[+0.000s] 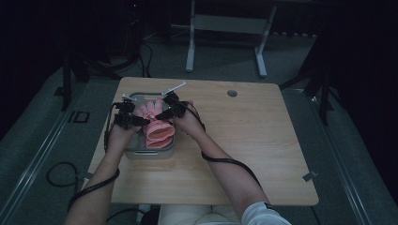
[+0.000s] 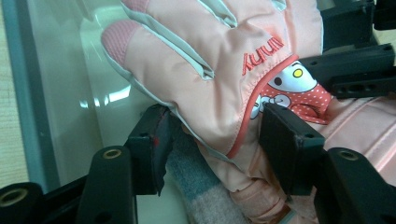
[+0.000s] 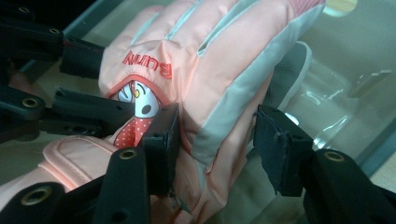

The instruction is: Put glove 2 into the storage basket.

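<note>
On a light wooden table, a clear plastic tub sits near the left edge with a pink padded glove lying in it, fingers pointing away from the person. Both hands meet over the tub. From the left side, the left gripper has its jaws partly open around the glove's edge, the fabric between them but not pinched. Opposite it, the right gripper is likewise about half open astride the glove's other edge, one pad against the fabric and the other just clear of it. A cartoon rabbit patch marks the glove's back.
</note>
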Motion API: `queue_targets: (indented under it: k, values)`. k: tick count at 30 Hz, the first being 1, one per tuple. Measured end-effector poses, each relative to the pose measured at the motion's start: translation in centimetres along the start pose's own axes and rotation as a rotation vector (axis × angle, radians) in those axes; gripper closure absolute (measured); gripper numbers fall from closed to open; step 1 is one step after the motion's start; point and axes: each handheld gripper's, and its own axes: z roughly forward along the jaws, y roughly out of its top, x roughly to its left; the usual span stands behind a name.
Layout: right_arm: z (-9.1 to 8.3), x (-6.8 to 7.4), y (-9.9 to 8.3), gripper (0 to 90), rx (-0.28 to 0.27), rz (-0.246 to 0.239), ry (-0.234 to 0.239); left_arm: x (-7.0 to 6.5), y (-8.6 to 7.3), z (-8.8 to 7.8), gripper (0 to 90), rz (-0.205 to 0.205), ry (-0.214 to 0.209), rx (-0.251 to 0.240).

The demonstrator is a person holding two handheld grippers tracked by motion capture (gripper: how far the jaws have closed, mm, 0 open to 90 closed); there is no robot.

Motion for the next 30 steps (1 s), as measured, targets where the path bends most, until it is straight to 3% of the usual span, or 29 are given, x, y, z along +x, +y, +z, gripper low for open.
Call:
queue_targets:
  k: [4,7,12,16,21,23,30]
  values:
    - [-1.1,-0.2,0.2,47.9,-0.032,-0.004,-0.001,0.2,0.0,-0.7,39.2,-0.004,-0.004,-0.042]
    - [-1.8,-0.2,0.4,46.9,-0.053,-0.017,-0.002,-0.1,0.3,-1.2,35.9,0.019,0.011,-0.053]
    - [-3.0,0.2,0.6,45.4,-0.087,-0.047,0.011,-0.3,0.7,-2.4,27.9,0.018,-0.004,-0.098]
    - [-4.0,0.2,0.8,45.3,-0.117,-0.049,0.013,-0.8,0.7,-3.3,18.1,0.047,-0.04,-0.127]
    - [-5.1,0.2,0.6,41.2,-0.133,-0.065,0.024,-2.0,0.7,-4.3,12.7,0.087,-0.081,-0.194]
    - [-5.7,0.3,0.3,38.8,-0.144,-0.081,0.023,-2.6,0.5,-4.6,6.1,0.107,-0.096,-0.227]
    - [-8.1,-0.1,-0.8,25.4,-0.172,-0.119,0.066,-5.2,-0.1,-5.7,1.3,0.182,-0.12,-0.268]
